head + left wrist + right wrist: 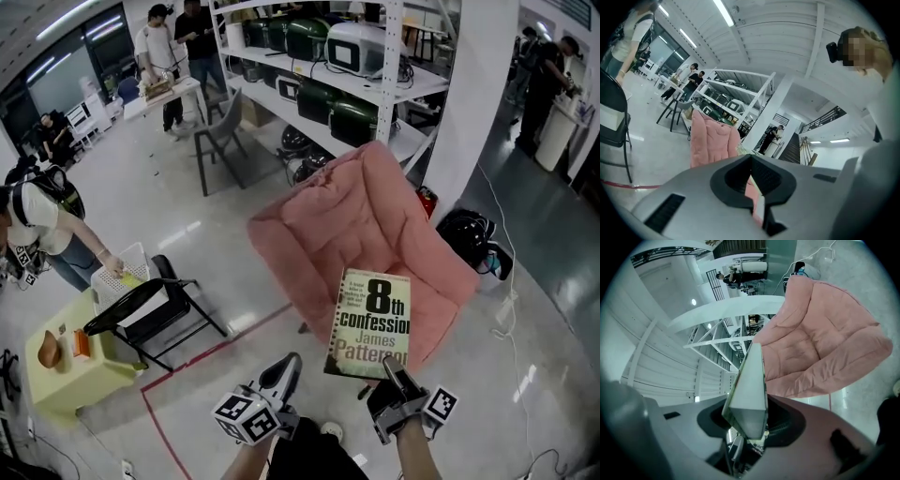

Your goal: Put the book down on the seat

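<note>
Shelving [375, 84] behind seat [366, 225], folding chair [150, 314] beside

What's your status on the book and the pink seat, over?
Right gripper shut on the book; left gripper shut, empty. Book held in the air before the seat, not yet down. Nothing lying on the seat.

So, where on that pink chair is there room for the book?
The seat of the pink chair lies bare between its padded arms. The yellow table at left, beside the black folding chair, already carries things.
</note>
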